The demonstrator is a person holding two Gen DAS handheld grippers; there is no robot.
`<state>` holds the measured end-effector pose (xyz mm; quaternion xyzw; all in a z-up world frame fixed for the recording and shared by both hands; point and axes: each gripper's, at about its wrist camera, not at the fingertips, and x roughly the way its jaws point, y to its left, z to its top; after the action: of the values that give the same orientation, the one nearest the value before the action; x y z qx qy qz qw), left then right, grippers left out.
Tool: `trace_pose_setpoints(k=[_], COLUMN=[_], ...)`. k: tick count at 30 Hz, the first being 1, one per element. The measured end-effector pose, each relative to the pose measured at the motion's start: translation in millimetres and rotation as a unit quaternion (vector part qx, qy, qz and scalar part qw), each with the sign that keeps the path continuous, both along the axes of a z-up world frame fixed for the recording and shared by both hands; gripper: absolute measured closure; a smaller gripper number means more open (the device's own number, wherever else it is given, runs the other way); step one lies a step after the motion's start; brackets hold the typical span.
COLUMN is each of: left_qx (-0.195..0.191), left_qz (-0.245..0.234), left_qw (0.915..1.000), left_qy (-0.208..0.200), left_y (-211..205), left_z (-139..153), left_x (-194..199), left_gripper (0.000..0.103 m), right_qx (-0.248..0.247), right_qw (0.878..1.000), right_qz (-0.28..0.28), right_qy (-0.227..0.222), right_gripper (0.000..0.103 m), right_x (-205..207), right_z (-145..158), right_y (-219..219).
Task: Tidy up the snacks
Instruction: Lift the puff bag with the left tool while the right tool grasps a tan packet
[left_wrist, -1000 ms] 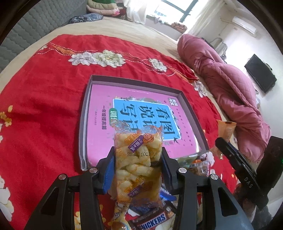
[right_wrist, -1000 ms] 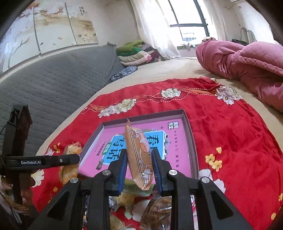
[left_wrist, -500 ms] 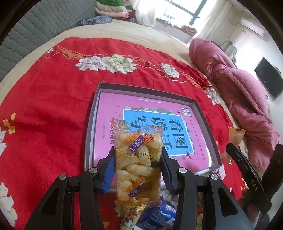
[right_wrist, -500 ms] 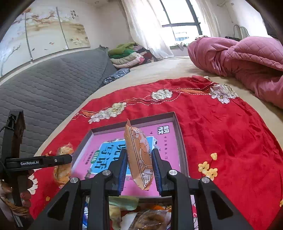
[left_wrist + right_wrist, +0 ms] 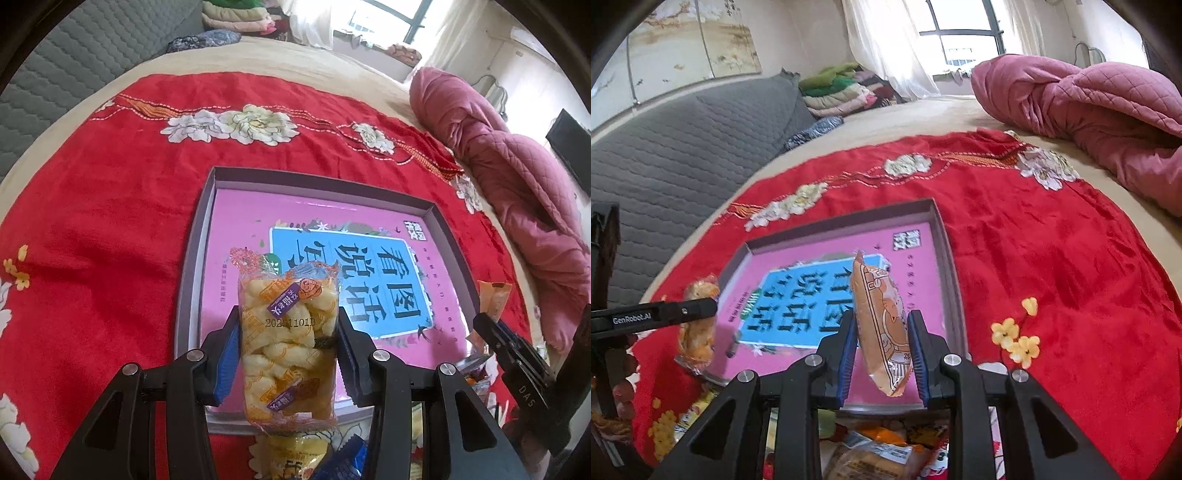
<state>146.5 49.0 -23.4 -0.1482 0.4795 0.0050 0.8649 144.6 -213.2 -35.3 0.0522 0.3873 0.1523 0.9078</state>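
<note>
Left gripper: clamped on clear packet of yellow puffed twists, blue pads pressed against both long sides about mid-length. Packet upright, top seal above the fingertips, bottom seal hanging below them, over near edge of grey tray. Pink-and-blue book cover flat inside tray, filling its floor.

Right gripper: clamped on orange packet, held edge-on between the pads, upper end well above the fingertips, lower corner drooping below. Packet over near right part of same tray.

Tray on red floral cloth spread over bed. Loose snacks heaped on cloth just short of tray's near edge, under both grippers; a yellow wrapper and a blue one visible in left view.

Left gripper also visible from right view at left edge, twist packet in its grip, beside tray's left wall; possibly just outside the rim, hard to judge through the lens curve.

Pink quilt bunched at far right of bed.
</note>
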Motion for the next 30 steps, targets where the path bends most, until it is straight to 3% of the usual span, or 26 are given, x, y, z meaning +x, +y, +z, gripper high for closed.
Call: trace_pose_setpoints(k=[9,30], left_qx=[0.009,0.016], left_qz=[0.006,0.004], left_qw=[0.9999,0.9996], left_qy=[0.009,0.024], left_y=[1,-3], left_z=[-8,-17], left_x=[3,8], left_gripper=[0.055,0.055], right_qx=[-0.034,-0.053], right_qw=[0.999,0.998], right_qz=[-0.011,-0.026], right_qy=[0.019,0.018], right_gripper=[0.075,0.075], right_x=[3,2], right_z=[-10,-11], right_y=[-3,-9])
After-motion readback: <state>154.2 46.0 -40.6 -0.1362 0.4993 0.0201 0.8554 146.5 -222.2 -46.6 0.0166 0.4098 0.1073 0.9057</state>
